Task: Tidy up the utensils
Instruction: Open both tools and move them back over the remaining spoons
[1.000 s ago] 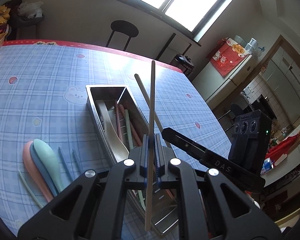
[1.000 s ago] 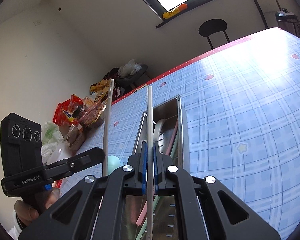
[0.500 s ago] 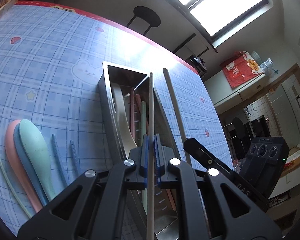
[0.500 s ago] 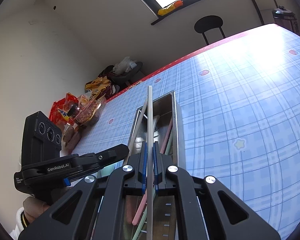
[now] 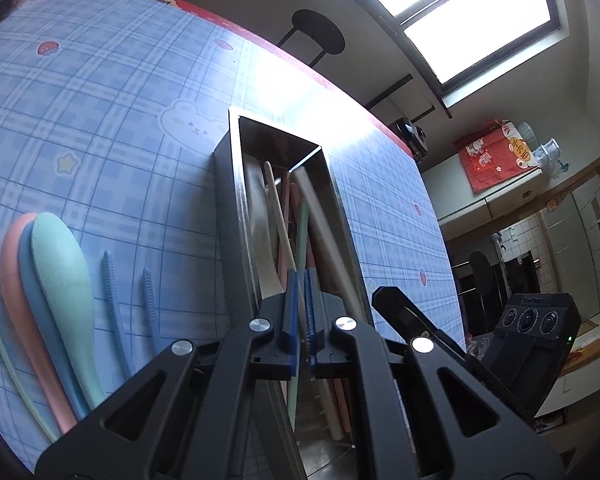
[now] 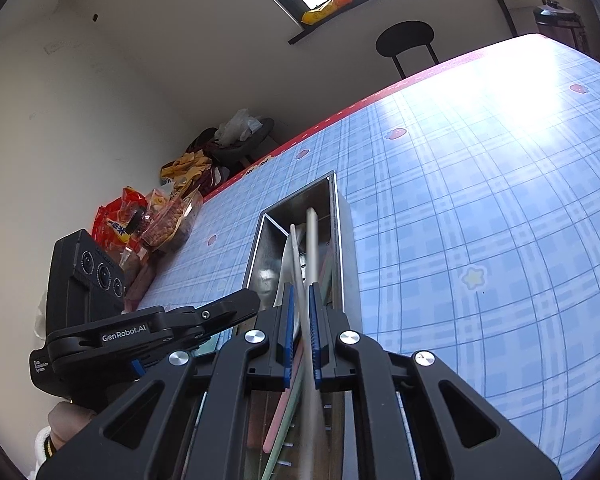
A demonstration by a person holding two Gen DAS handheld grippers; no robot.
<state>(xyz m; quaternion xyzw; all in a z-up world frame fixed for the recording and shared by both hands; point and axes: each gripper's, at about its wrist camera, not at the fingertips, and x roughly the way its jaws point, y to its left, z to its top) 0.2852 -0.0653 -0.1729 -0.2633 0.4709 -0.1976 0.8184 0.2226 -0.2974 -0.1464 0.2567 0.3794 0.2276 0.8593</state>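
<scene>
We hold both grippers over the steel utensil tray [image 5: 226, 216] on the blue checked tablecloth [image 5: 100, 112], each just above its near end. The left gripper [image 5: 303, 320] has its blue pads only slightly apart and we see nothing clamped between them; a pale wooden chopstick [image 5: 278, 228] lies in the tray below, among pink and green sticks. The right gripper [image 6: 300, 332] stands a little wider, with a whitish chopstick [image 6: 311, 248] running through the gap, blurred; whether the pads bear on it or have let it go we cannot tell. Left of the tray, on the cloth, lie the stacked spoons [image 5: 56, 280] in pink, blue and mint, two blue forks [image 5: 130, 300] just beside them and a thin green stick [image 5: 4, 356] at the far edge. We judge the chopsticks light, stiff and smooth, apt to pivot or slide in a pinch, so we would take them near the middle with the pads square across the shaft and lower them lengthwise into the tray. The spoons look like light plastic; we would take each by its handle, which the left gripper's body hides from us, peeling them from the stack one at a time. The forks lie flat and thin, and call for a low pinch across the handle
</scene>
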